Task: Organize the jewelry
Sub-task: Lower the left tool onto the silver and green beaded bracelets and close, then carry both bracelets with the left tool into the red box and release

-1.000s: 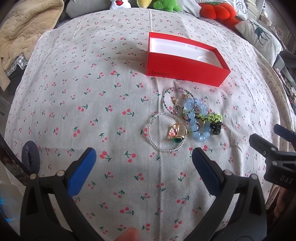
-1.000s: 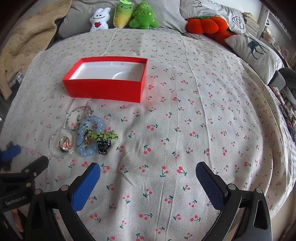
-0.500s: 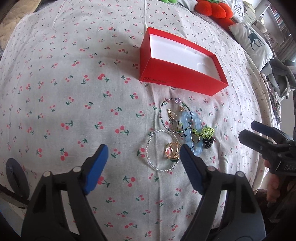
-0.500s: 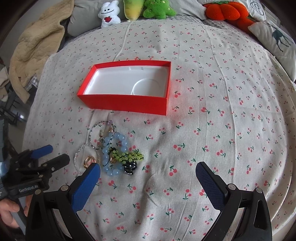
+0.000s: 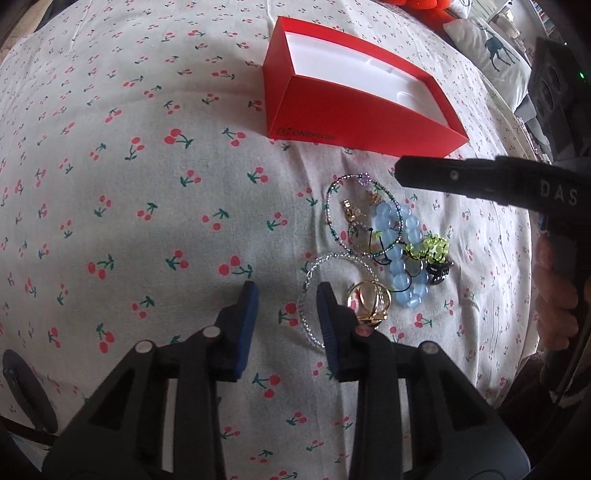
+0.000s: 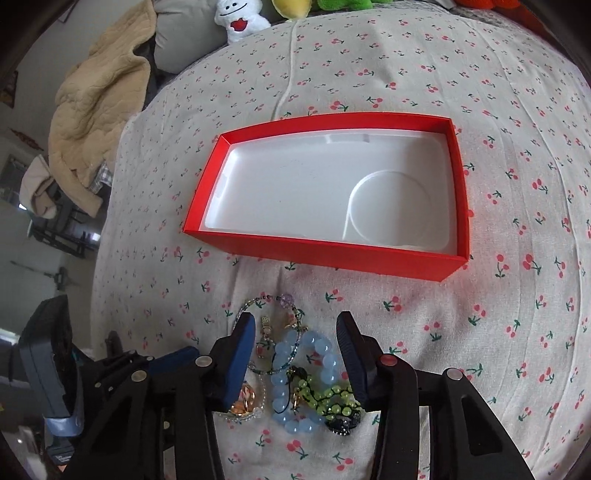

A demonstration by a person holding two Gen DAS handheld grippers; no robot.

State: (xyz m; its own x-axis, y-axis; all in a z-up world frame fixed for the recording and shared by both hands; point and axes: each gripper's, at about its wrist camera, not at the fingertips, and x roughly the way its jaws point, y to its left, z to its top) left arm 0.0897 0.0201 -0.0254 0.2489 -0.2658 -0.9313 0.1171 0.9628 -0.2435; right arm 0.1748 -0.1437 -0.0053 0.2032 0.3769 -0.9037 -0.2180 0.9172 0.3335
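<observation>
A heap of jewelry lies on the cherry-print cloth: a clear bead bracelet (image 5: 314, 269), a gold ring piece (image 5: 369, 302), a blue bead bracelet (image 5: 399, 251) (image 6: 314, 347), a green-purple bead bracelet (image 5: 340, 184) (image 6: 258, 302) and a lime bead charm (image 5: 434, 248) (image 6: 332, 397). The red box (image 5: 354, 122) (image 6: 332, 254) with a white empty inside stands just beyond. My left gripper (image 5: 286, 291) is partly open, its jaws astride the clear bracelet's left edge. My right gripper (image 6: 295, 325) is partly open over the blue bracelet, and appears in the left wrist view (image 5: 480, 177).
Plush toys (image 6: 240, 20) and a beige blanket (image 6: 96, 107) lie at the far side of the bed. A pillow with a deer print (image 5: 491, 55) lies at the right. The bed edge drops off at the left in the right wrist view.
Both grippers have moved forward and down onto the jewelry heap. Both jaws have narrowed from wide open to partly open.
</observation>
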